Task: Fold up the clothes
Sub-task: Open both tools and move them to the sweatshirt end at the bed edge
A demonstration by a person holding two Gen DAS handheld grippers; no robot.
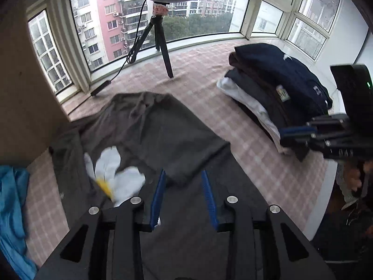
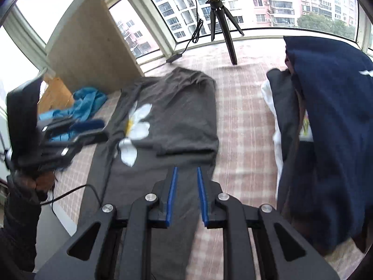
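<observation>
- Pink-and-white checked cloth-covered platform: ran from the near edge to the window sill at the far edge and carried every garment.
- Dark grey cotton T-shirt with a white daisy print: lay in the middle of the platform, long axis running from the near edge toward the window, the far part already doubled over; its unfolded near end passed under both tools.
- Stack of folded garments, navy on top over brown, grey and white: sat toward the platform's right edge, well apart from the T-shirt.
- Crumpled bright blue fabric garment: lay at the left edge, beside a wooden panel.
- Left gripper: blue-padded jaws spread, nothing between them; hung over the T-shirt's near end, close to the daisy.
- Right gripper: jaws parted by a narrow gap, empty; hung over the T-shirt's near right hem.
- Judgement: the T-shirt lay straight ahead of and below both tools, neither plainly nearer, so the next fold along its long axis probably needed both.
</observation>
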